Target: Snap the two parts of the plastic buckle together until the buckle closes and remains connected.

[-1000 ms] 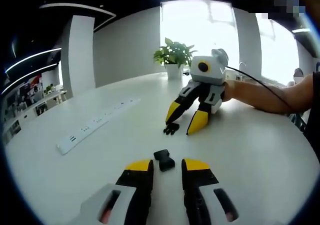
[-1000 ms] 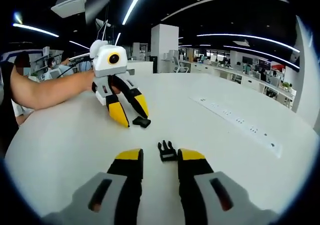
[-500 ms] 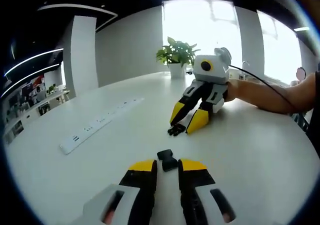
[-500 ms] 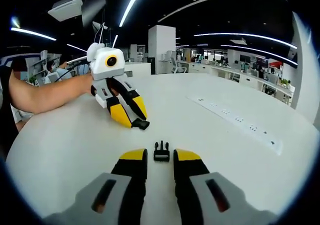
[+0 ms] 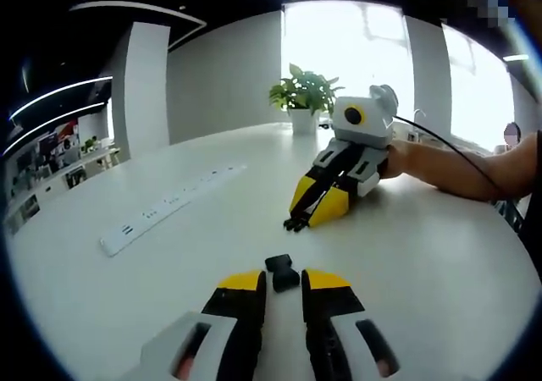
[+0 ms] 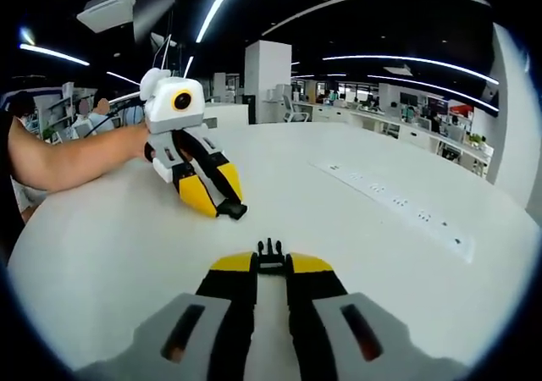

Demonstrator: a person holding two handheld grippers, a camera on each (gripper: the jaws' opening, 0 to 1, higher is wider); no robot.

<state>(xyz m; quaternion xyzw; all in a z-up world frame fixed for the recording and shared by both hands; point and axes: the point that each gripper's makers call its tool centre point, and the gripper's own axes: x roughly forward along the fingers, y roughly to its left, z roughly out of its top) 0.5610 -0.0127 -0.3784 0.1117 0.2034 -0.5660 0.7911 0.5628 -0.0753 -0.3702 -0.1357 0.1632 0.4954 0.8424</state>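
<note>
Now both halves gripped, still unmated. Left gripper (image 5: 283, 281) clamps socket half (image 5: 280, 271); right gripper (image 6: 271, 264) clamps pronged half (image 6: 270, 254). Both near table (image 5: 423, 262) centre, strip (image 5: 169, 207) well aside. Left: align, snap.

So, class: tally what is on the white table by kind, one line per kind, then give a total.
Buckle halves: 2, socket half and pronged half
Grippers: 2, left gripper and right gripper
Power strips: 1, power strip
Potted plants: 1, plant
Total: 6
</note>
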